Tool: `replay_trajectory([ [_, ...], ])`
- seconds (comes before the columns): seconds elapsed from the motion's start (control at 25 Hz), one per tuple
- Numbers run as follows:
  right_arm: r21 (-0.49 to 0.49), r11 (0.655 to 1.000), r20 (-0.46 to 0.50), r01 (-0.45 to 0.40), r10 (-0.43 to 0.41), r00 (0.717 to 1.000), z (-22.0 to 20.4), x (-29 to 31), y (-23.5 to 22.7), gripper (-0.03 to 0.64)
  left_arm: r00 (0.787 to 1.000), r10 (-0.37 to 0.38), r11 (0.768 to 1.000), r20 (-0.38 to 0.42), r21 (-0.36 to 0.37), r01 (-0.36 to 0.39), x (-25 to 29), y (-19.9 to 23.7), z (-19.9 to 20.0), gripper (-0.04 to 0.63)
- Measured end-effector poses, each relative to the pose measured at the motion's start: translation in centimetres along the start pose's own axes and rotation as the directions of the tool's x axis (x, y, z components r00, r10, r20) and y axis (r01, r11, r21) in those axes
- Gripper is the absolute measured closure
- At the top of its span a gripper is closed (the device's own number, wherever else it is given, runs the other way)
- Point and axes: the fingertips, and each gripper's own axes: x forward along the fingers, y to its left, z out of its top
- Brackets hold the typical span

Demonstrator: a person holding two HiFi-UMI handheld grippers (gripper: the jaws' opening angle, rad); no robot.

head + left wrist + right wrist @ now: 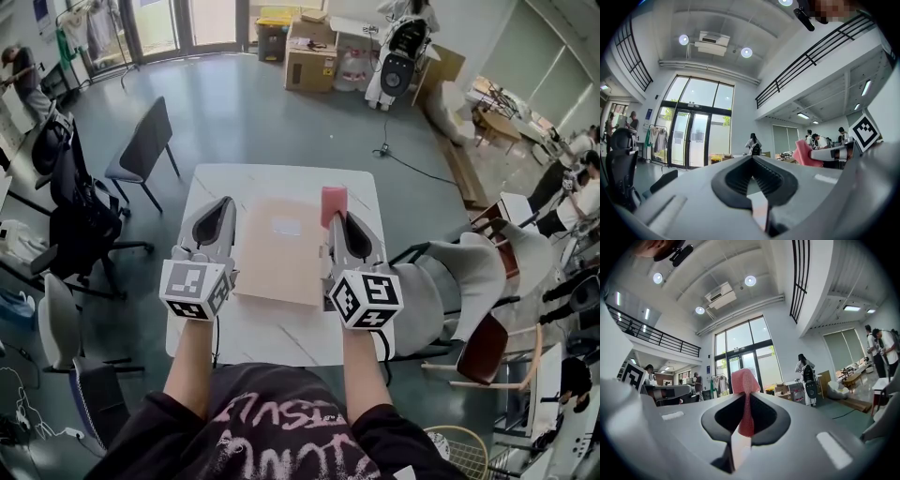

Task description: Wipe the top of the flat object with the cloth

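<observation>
White table, big open hall, tan flat board lying mid-table, right gripper pinching pink cloth by its far right corner, left gripper closed, empty, at its left edge

Lower part of cloth hidden in right claw; flat obj label too small to read.

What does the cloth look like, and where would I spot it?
Find the white table with a tan flat board in its middle. Above the board's far right corner, the right gripper pinches the cloth, the only pink thing there.
</observation>
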Motion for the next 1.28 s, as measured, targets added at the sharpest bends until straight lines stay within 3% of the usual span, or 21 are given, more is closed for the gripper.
replay_trajectory([
  [1.28, -0.004, 1.0, -0.015, -0.005, 0.005, 1.0, -0.75, 0.91, 0.08, 0.568, 1.0, 0.012, 1.0, -0.015, -0.003, -0.012, 0.34, 0.62, -0.89, 0.595],
])
